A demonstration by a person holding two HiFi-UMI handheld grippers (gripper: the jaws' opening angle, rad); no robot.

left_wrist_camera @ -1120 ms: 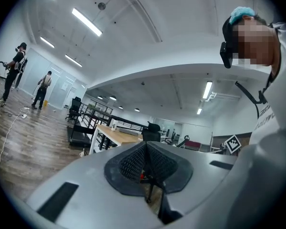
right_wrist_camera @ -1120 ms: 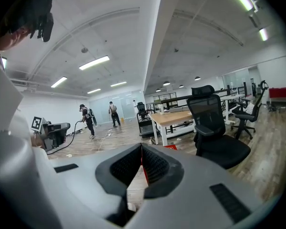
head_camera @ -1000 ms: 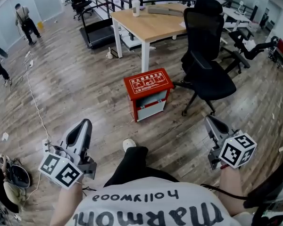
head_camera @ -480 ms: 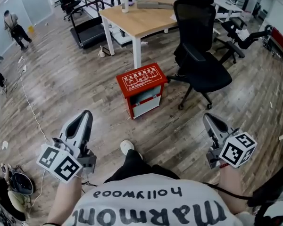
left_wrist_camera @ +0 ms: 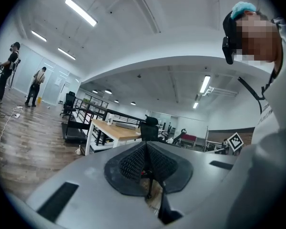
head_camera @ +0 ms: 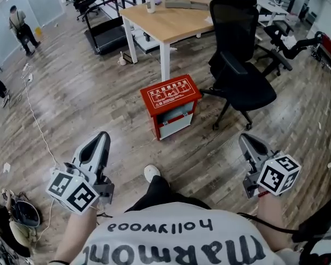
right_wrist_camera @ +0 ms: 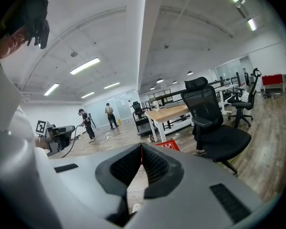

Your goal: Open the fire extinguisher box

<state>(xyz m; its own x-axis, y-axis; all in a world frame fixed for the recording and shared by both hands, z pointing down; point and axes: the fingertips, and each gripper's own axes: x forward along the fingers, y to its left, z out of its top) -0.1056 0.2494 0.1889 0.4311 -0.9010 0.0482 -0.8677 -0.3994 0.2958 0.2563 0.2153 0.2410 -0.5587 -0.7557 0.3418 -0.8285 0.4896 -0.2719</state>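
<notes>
Approach step. Red fire extinguisher box (head_camera: 171,99) is shut, on the floor at 12 o'clock and well apart from both tongs; office chair (head_camera: 240,65) at its 3. Step closer, square up to the front panel, and open one tongs first. Left tongs (head_camera: 99,142) at 8 and right tongs (head_camera: 248,143) at 4 are fully closed, empty and pointing forward.

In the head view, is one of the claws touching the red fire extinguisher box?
No, the left claw and the right claw both hang short of the red fire extinguisher box, with wooden floor between.

Open-plan office: desks (head_camera: 171,24), swivel chairs (head_camera: 240,65).
</notes>
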